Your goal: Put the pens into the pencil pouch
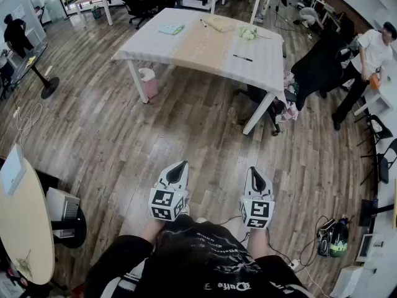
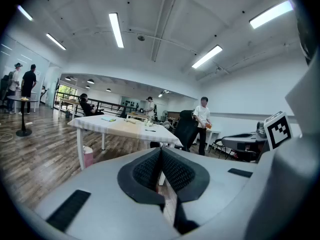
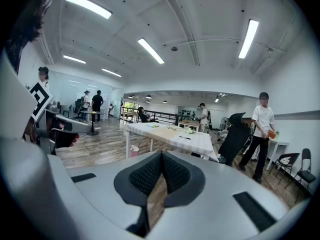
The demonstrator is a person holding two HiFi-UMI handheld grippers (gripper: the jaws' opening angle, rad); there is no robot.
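— Grey left gripper (image 1: 180, 165): apart or together?
— Together, closed tight on nothing. Same for the grey right gripper (image 1: 254, 170) just beside it.
— And the slim black pen (image 1: 242, 58)?
— Well ahead of both grippers, lying on the long white table with a tan middle band (image 1: 205, 51), more toward the right gripper's side.
— The pale yellow flat pouch (image 1: 218, 23)?
— Even farther ahead, near the table's far edge, apart from that pen. Only brown wood-plank floor (image 1: 124, 135) between grippers and table.
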